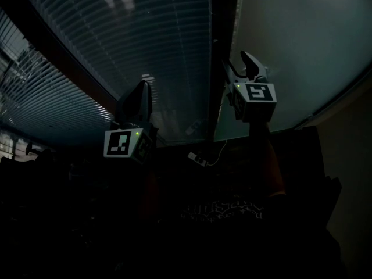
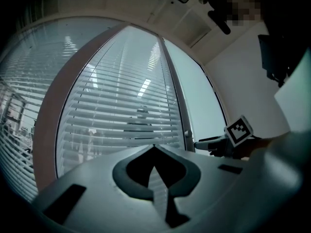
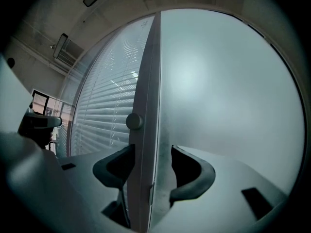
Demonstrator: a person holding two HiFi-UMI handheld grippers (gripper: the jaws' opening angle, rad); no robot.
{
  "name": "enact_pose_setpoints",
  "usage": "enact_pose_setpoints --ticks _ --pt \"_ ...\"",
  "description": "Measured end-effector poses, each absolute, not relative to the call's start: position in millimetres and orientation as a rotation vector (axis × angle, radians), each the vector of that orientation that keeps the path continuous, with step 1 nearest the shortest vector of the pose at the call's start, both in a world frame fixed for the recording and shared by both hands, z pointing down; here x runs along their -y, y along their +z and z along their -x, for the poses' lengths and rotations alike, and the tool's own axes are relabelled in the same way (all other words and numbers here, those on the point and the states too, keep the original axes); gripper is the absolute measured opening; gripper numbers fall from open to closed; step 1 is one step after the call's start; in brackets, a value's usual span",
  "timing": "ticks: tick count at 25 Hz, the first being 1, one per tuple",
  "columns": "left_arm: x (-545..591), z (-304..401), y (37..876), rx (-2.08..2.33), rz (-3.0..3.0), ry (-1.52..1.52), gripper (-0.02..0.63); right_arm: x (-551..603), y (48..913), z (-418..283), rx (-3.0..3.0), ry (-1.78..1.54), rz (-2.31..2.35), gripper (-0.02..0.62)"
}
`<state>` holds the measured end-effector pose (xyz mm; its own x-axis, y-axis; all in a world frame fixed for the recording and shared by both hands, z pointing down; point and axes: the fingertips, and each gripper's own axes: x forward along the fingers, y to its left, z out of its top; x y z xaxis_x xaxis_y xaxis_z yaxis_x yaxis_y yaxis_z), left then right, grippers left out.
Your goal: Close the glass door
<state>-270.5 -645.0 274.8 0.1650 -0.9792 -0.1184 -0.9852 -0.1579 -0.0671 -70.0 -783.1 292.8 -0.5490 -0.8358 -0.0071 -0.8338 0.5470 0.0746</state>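
The glass door's upright grey bar point(image 3: 148, 106) runs between a pane with blinds point(image 3: 109, 106) and a frosted pane point(image 3: 228, 91). A round knob point(image 3: 134, 121) sits on the bar. My right gripper point(image 3: 148, 152) has one jaw on each side of this bar, closed around it just below the knob. The head view is dark and shows the right gripper point(image 1: 239, 68) raised at the dark door bar point(image 1: 224, 51). My left gripper point(image 2: 154, 148) is shut and empty, held in front of the blinds point(image 2: 126, 106), to the left of the right gripper point(image 2: 199, 143). It also shows in the head view, left gripper point(image 1: 142, 92).
A white power strip with a cable point(image 1: 199, 158) lies low by the door's foot. Dark furniture point(image 1: 302, 173) fills the lower right. A brown frame post point(image 2: 48, 125) borders the blinds on the left. A white wall point(image 2: 252, 72) stands at right.
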Motion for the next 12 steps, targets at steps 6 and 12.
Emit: enact_pose_setpoints --ticks 6,12 --pt "643 268 274 -1.944 2.296 0.067 0.002 787 294 66 2.686 -0.152 -1.531 0.195" --pt "639 272 274 -1.961 2.28 0.064 0.002 795 294 51 2.663 -0.112 -1.616 0.06"
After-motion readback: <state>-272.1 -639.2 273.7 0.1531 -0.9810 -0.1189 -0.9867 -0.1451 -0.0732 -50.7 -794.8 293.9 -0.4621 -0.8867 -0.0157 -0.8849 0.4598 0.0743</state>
